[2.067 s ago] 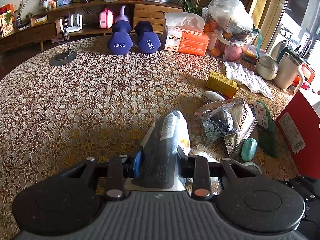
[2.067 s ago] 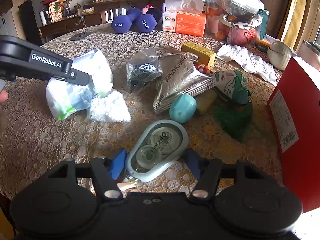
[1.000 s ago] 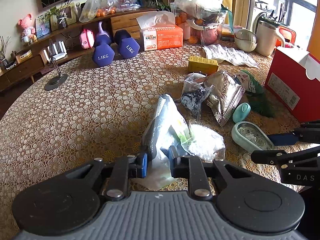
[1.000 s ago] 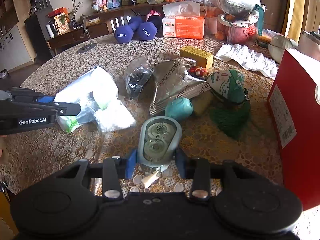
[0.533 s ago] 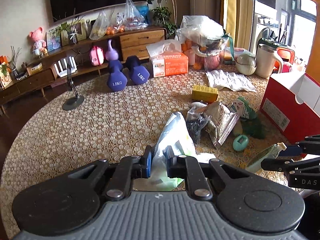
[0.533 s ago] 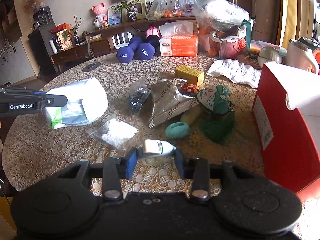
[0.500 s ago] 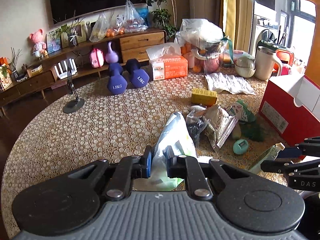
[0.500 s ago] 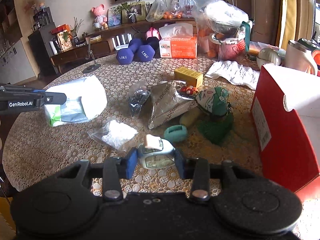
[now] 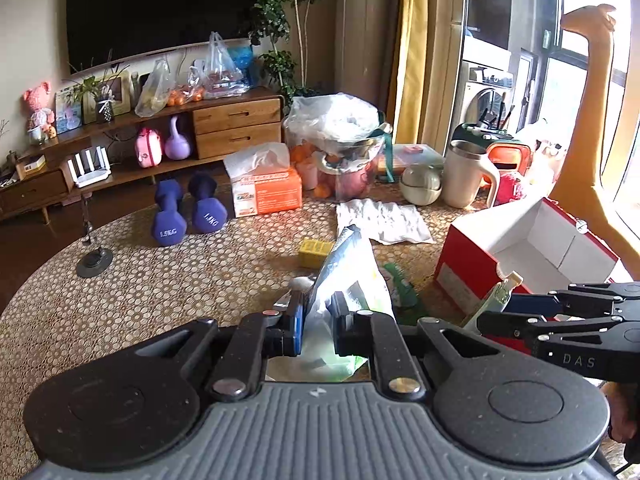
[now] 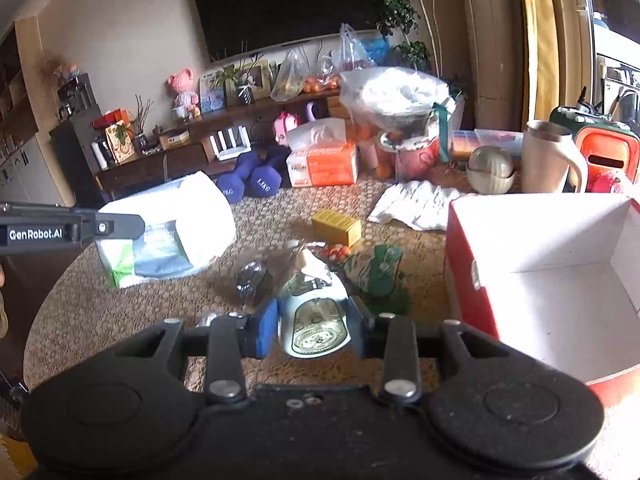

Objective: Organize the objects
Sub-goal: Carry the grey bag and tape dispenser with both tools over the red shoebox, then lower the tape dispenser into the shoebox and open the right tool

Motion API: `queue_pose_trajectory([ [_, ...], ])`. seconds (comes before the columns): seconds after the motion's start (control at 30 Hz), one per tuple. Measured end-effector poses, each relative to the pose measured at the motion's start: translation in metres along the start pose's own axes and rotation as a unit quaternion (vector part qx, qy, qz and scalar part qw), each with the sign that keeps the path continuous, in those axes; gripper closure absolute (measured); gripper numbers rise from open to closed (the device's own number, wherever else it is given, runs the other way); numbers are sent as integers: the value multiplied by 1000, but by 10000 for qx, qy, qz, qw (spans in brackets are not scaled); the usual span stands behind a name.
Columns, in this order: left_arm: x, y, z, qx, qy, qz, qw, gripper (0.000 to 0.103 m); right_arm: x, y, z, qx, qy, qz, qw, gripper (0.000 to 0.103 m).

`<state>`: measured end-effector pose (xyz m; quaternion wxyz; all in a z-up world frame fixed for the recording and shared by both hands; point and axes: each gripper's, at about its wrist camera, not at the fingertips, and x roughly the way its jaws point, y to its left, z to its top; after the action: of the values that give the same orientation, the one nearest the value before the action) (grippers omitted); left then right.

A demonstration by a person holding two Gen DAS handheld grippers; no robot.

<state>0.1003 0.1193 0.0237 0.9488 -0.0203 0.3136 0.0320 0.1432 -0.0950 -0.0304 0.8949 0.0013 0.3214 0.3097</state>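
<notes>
Tape dispenser (image 10: 314,316), clamped in the right gripper (image 10: 314,334), is hanging just left of the open red box (image 10: 560,280); the left gripper (image 9: 318,330), farther off, is pinching a white bag (image 9: 348,276).

Red cardboard box with white interior (image 10: 560,264) showing beside brown table with white lace circle pattern (image 9: 160,288); two purple dumbbells (image 9: 188,212), orange tissue box (image 9: 268,196), yellow small box (image 10: 337,227) sitting there.
</notes>
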Motion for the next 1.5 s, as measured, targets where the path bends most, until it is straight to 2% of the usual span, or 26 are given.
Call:
queue_pose_trajectory([
  [0.33, 22, -86, 44, 338, -107, -568, 9978, 89, -42, -70, 33, 346, -438, -429, 9975, 68],
  [0.67, 69, -183, 60, 672, 88, -1080, 9918, 89, -53, -153, 23, 560, -266, -1126, 9917, 68],
  [0.93, 124, -233, 56, 866, 404, -1067, 9897, 89, -41, -200, 4, 627, 51, -1387, 9883, 68],
  [1.23, 186, -258, 44, 980, 977, -902, 9863, 89, -14, -228, -10, 573, 391, -1445, 9871, 68],
  [1.5, 223, -272, 32, 1289, 1543, -766, 9766, 89, 8, -241, -16, 551, 741, -1500, 9844, 68],
])
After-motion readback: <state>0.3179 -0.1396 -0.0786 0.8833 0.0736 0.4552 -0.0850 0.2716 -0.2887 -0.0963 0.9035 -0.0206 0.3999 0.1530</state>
